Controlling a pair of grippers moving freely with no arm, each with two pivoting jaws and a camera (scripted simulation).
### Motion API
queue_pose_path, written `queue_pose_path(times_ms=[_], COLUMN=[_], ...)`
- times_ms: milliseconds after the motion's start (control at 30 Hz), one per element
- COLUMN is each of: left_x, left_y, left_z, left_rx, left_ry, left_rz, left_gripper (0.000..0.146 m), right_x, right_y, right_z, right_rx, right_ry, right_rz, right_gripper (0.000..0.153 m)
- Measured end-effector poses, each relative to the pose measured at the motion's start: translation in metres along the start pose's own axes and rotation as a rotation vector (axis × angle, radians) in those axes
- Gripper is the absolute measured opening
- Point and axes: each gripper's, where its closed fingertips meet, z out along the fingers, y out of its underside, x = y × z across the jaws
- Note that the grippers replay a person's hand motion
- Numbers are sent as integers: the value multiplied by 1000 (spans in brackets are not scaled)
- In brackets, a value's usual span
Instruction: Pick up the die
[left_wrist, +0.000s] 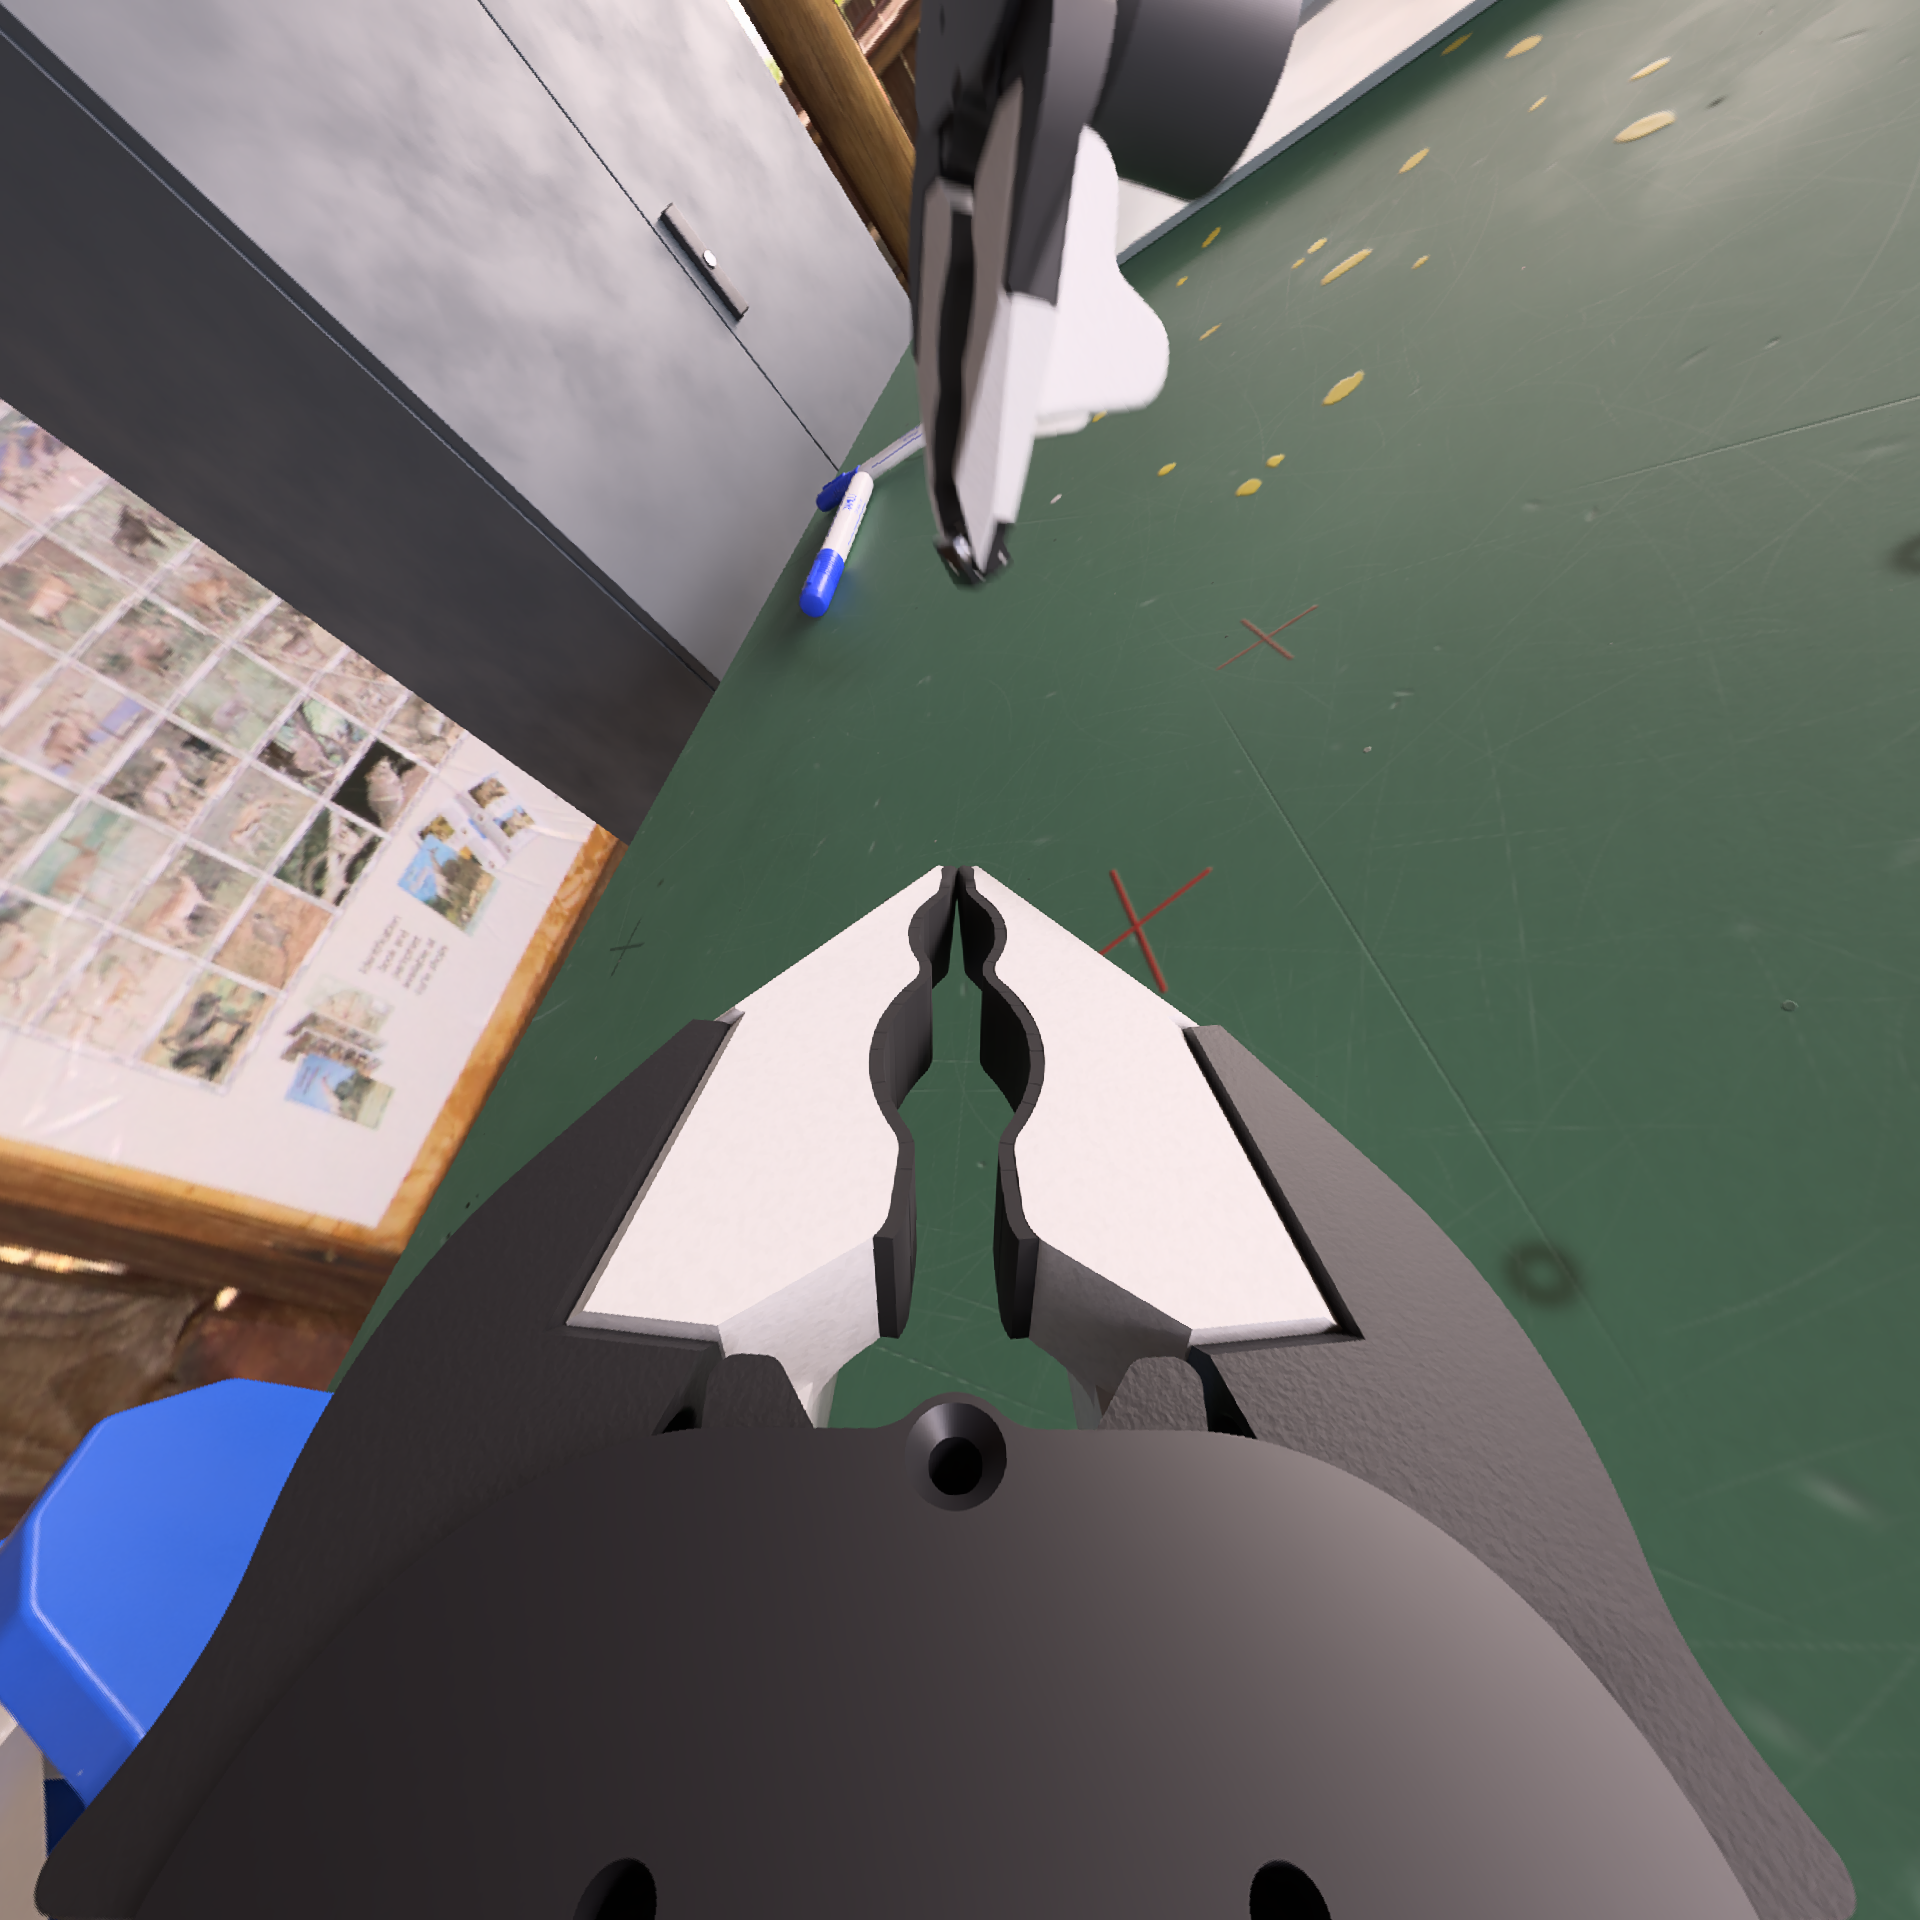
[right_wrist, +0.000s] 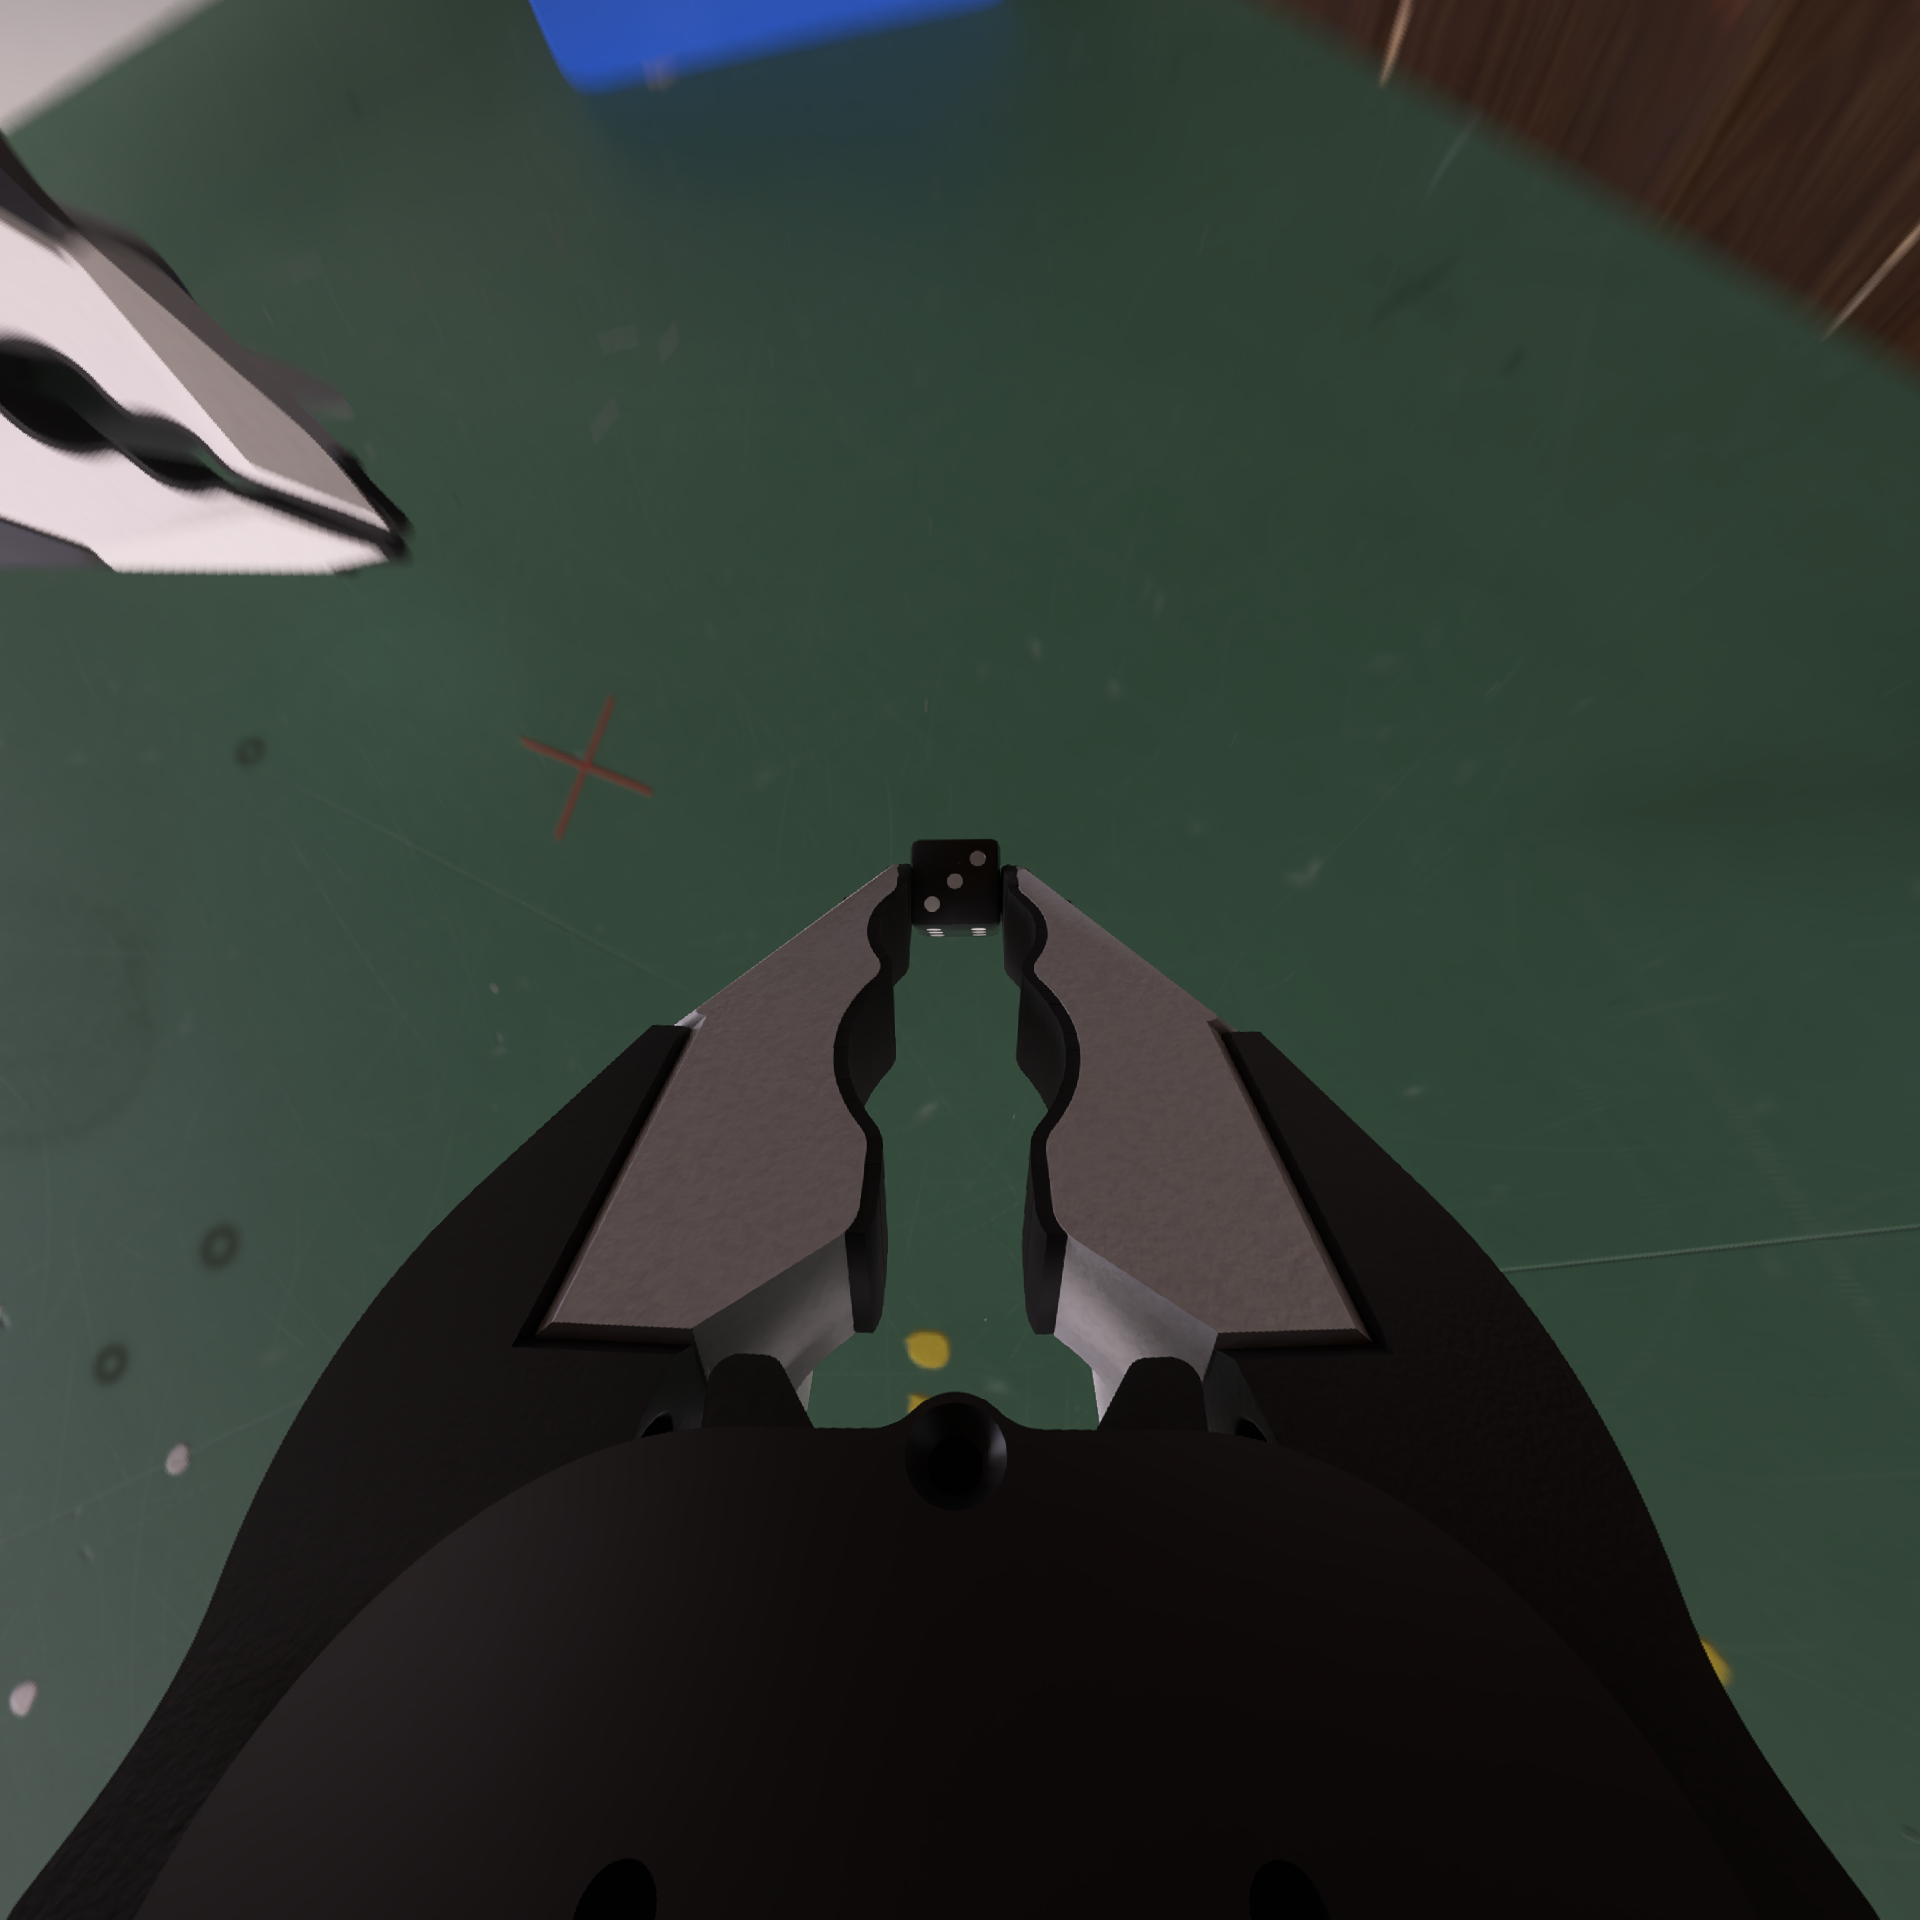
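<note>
A small black die (right_wrist: 955, 885) with white pips sits between the fingertips of my right gripper (right_wrist: 955, 891), which is shut on it above the green mat (right_wrist: 1247, 520). My left gripper (left_wrist: 957, 875) is shut and empty, its tips together over the mat (left_wrist: 1455, 831). In the left wrist view the right gripper (left_wrist: 971, 561) hangs farther off, pointing down; the die is hard to make out at its tip. In the right wrist view the left gripper (right_wrist: 395, 535) shows blurred at the upper left.
A blue-capped white marker (left_wrist: 837, 545) lies by the grey cabinet (left_wrist: 468, 260). A framed picture board (left_wrist: 208, 831) and a blue object (left_wrist: 125, 1558) are at the left. Red crosses (left_wrist: 1143, 925) (right_wrist: 585, 767) and yellow spots (left_wrist: 1345, 384) mark the mat. A blue box (right_wrist: 769, 31) lies far ahead.
</note>
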Motion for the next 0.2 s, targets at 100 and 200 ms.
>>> queue_pose_path(times_ms=[100,200], left_x=[0,-1], left_y=[0,0], left_z=[0,0], left_rx=[4,3], left_ry=[-1,-1], left_rz=[-3,-5], left_gripper=[0,0], right_x=[10,46], right_y=[-36,-67], right_z=[-35,-90], right_rx=[161,356], right_ry=[126,425], right_rz=[-41,-71], right_gripper=[16,17])
